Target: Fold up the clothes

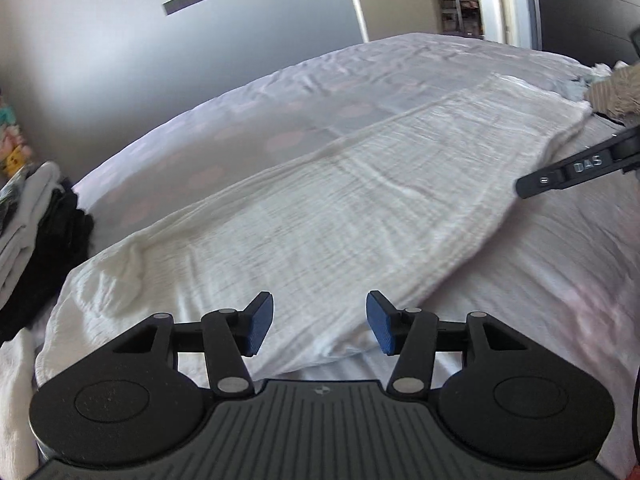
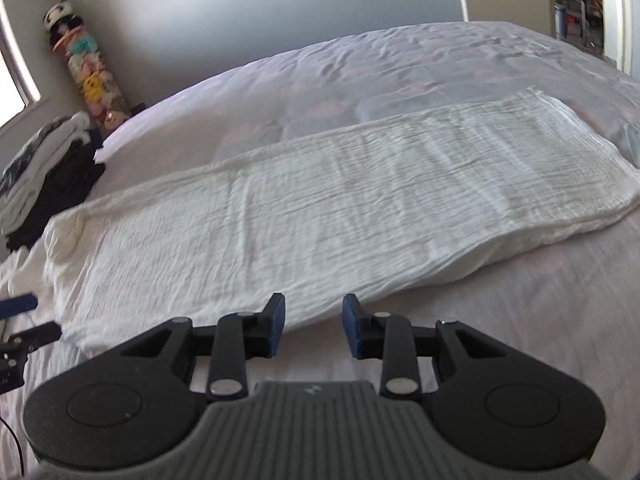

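A wide bed covered in a rumpled pale lilac-white sheet (image 2: 400, 52) fills both views and carries everything else. Across its middle lies a long white crinkled-muslin cloth (image 2: 320, 208), folded into a narrow band that runs from the bed's left edge toward its right side, flat along most of its length and slightly bunched at the left end, with its near long edge rounded and a little puffed. At the left edge of the bed, just beyond the cloth's bunched end, sits a pile of dark and light grey garments (image 2: 44, 168). Against the wall past that pile stands a tall column of small pastel soft toys (image 2: 94, 80) topped by a black-and-white one. At the bed's right side, near the far end of the cloth, a tan fuzzy item (image 1: 616, 94) lies beside some pale blue fabric, blurred and hard to identify. The left gripper (image 1: 320, 324) hovers over the cloth's near edge with its blue-padded fingers (image 1: 260, 324) spread wide and nothing between them. The right gripper (image 2: 314, 326) is poised just short of the same near edge, over bare sheet, its blue pads likewise parted and empty; in the left wrist view its black finger (image 1: 568, 172) reaches in above the cloth's right end.
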Demonstrator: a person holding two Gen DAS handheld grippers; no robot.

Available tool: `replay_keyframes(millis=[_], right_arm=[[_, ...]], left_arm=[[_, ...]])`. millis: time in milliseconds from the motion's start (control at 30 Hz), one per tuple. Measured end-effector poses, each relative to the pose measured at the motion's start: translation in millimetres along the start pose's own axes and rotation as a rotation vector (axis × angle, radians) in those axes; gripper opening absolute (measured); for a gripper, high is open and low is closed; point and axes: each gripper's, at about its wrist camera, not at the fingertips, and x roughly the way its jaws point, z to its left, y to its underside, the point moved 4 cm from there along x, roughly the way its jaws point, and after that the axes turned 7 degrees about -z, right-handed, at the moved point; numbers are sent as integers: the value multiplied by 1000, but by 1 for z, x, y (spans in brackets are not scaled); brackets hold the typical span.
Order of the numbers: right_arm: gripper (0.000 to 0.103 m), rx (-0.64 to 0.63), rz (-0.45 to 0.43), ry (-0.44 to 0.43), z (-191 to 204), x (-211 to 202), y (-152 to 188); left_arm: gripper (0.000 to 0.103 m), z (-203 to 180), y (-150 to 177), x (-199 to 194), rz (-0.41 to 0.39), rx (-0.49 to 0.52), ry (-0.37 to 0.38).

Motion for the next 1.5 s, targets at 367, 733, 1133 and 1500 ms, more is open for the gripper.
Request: replay_keyframes(millis=[367,733,1133,1500], right_arm=[[72,-117,16,135,8,12,14],[49,-420,-23,19,45,19,26],[40,-515,26,-100,60,33,39],[31,-439,71,-84,48,11,41]], left_arm=[[14,-39,2,43,-19,28,67],[6,-6,-19,37,-128,-139,81],[6,-13,-5,47,21,-125,168],[7,-27,14,46,128,-83,225]])
